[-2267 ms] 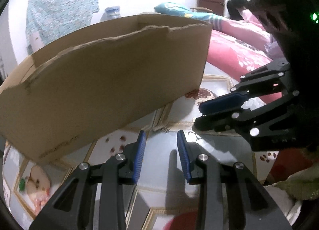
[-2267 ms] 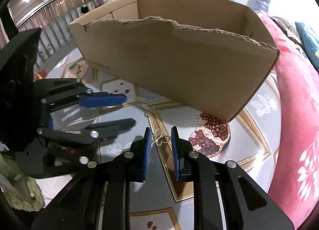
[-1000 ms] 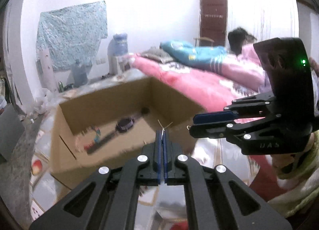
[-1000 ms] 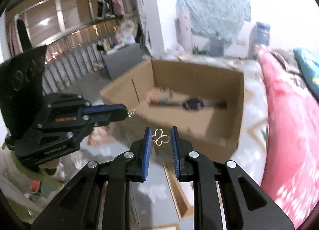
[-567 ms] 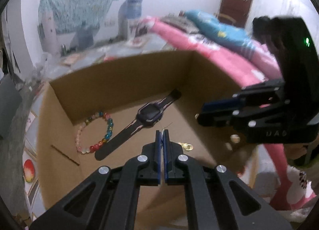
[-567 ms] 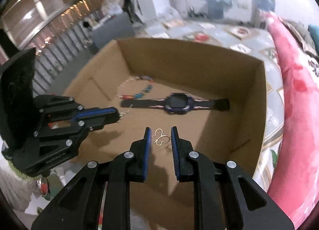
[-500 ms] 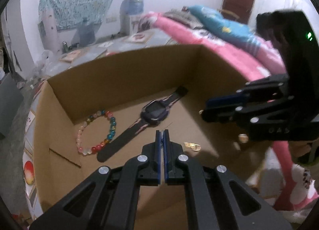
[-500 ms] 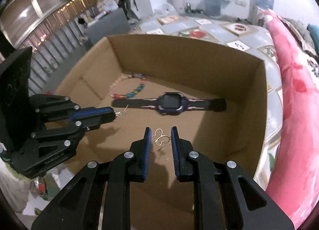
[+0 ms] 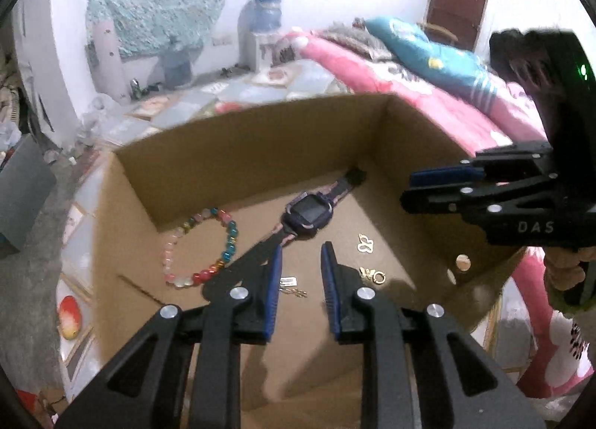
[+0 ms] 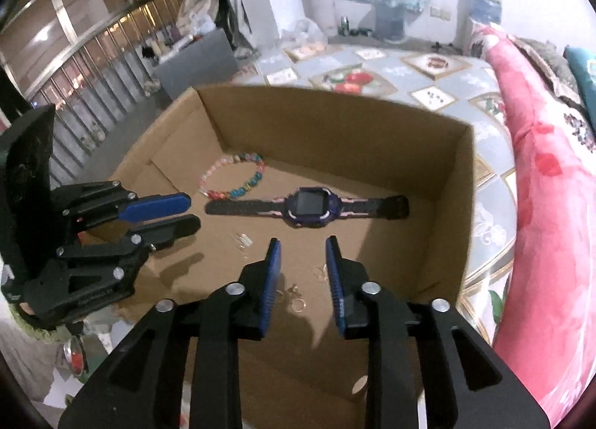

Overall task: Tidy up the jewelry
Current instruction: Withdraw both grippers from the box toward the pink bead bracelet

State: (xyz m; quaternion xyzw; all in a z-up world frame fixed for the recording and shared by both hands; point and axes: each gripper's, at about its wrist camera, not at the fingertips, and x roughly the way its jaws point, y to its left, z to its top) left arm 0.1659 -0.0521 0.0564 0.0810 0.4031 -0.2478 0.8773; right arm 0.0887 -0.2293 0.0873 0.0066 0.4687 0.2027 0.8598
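Observation:
An open cardboard box [image 9: 260, 153] [image 10: 335, 131] holds a dark purple watch [image 9: 311, 211] [image 10: 313, 207] and a coloured bead bracelet [image 9: 203, 246] [image 10: 234, 175]. My left gripper [image 9: 301, 254] hangs over the box floor, its jaws opening with nothing between them. A thin earring with a tag [image 9: 292, 285] lies just below it. My right gripper [image 10: 303, 246] [image 9: 421, 190] is also opening and holds nothing. A gold butterfly earring [image 9: 365, 242] and a gold hoop earring [image 9: 372, 274] lie on the floor under it. My left gripper [image 10: 178, 213] shows at the left of the right wrist view.
Pink bedding [image 9: 409, 86] [image 10: 540, 187] runs along the box's right side. A patterned floor mat [image 10: 372, 75] lies beyond the box. A water jug [image 9: 264, 15] stands by the far wall, a grey box [image 9: 22, 183] at the left. A hand [image 9: 566, 272] grips the right gripper.
Both grippers came forward over the box and dipped into it. Their jaws spread apart, and the earrings they held now lie on the box floor.

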